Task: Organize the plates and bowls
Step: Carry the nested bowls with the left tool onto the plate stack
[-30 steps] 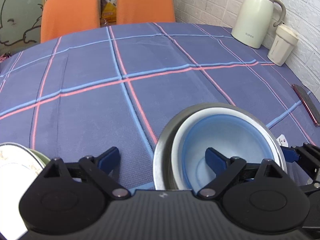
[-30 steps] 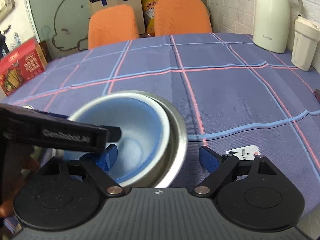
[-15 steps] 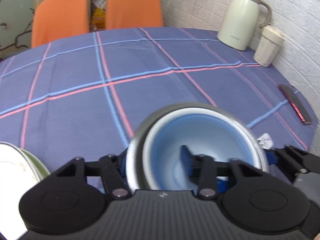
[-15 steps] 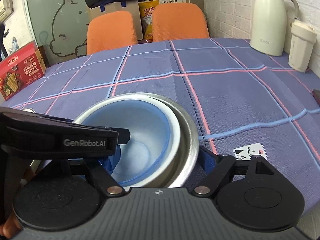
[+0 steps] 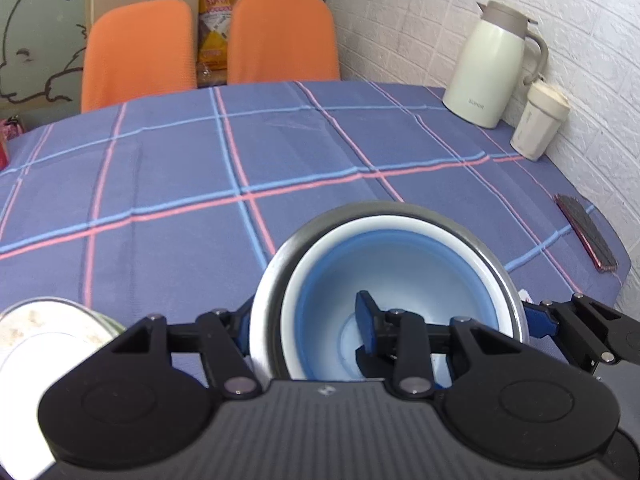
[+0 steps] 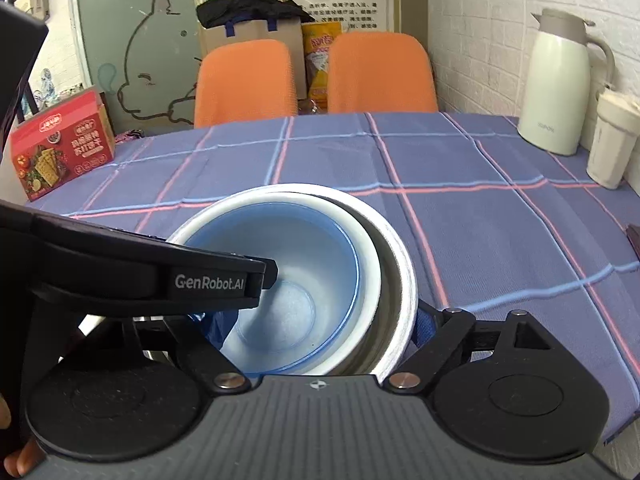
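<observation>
- Far left, left wrist view: plate [image 5: 44,344] on the cloth [image 5: 168,240], partly hidden by the gripper body, well apart from the bowls.
- Left gripper [image 5: 304,320]: fingers pinch the near-left wall of the stack, one outside the steel bowl [image 5: 268,304], one inside the blue bowl [image 5: 392,276]. Clamped on both walls.
- Blue bowl sits nested in the steel bowl, off-centre toward the left in the right wrist view.
- Right gripper [image 6: 320,328]: same pinch from the other side, one finger inside, one outside the steel wall. Clamped too.
- Can't tell if the stack is on the cloth or lifted.
- Step: two-handed carry of the nested bowls, judging by the double grip.
- Next: keep both grips level and move together; uneven lift would tilt the blue bowl out.
- Right edge: jug [image 5: 492,68], cup [image 5: 540,124], out of the way.
</observation>
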Tool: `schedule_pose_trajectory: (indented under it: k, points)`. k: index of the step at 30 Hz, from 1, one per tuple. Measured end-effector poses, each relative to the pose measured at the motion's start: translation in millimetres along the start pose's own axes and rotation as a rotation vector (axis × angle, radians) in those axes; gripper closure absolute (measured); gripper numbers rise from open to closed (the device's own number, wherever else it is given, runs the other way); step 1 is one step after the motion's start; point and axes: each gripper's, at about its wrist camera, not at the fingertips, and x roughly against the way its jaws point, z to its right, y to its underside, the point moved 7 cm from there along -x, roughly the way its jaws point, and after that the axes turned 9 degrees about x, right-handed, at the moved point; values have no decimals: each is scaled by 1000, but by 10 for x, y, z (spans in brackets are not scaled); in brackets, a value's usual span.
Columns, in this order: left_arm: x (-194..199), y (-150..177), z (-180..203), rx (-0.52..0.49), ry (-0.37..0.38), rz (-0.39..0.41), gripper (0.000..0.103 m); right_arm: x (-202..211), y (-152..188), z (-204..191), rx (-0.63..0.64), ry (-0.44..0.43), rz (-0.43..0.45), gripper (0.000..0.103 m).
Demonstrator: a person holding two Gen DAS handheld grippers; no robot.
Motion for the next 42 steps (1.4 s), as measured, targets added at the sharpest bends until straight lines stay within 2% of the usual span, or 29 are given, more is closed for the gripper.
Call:
schedule_pose_trajectory:
  k: [4,8,13,16,19,24,27,33,39,42]
  points:
    - [275,-81,-282,35,-54,48,68,18,-163,-287,48,-56,39,29]
    - [603,-96,-729,90,-138,87,68,-14,-298,-718,98,-140,70,28]
    - [906,53,-1340,171,-238,77,68,-86,-300,-1287,155,-267,61,28]
    - [973,190,-1622,216,-269,60,68,-116,-238,-1519,182,-318,33,28]
    - [973,289,-1795,254,-265,49,68,-137,-181,-1653,206,-335,8,28]
    - [880,392,-1831,268,-223,28,67,-174,-114,-1671,211,-302,-27,28]
    - [849,390,-1819,259,-208,36,62,-215,-75,-1674,202,-298,-40,28]
    - [818,328,-1832,254,-207,47,62,-234,-92,-1699,205,-301,-42,28]
    - [785,279,-1847,258,-184,54,50,-277,-127,-1707,216,-310,-43,28]
    - [823,267,-1854,265,-175,68,43,-269,-161,-1648,165,-347,-48,29]
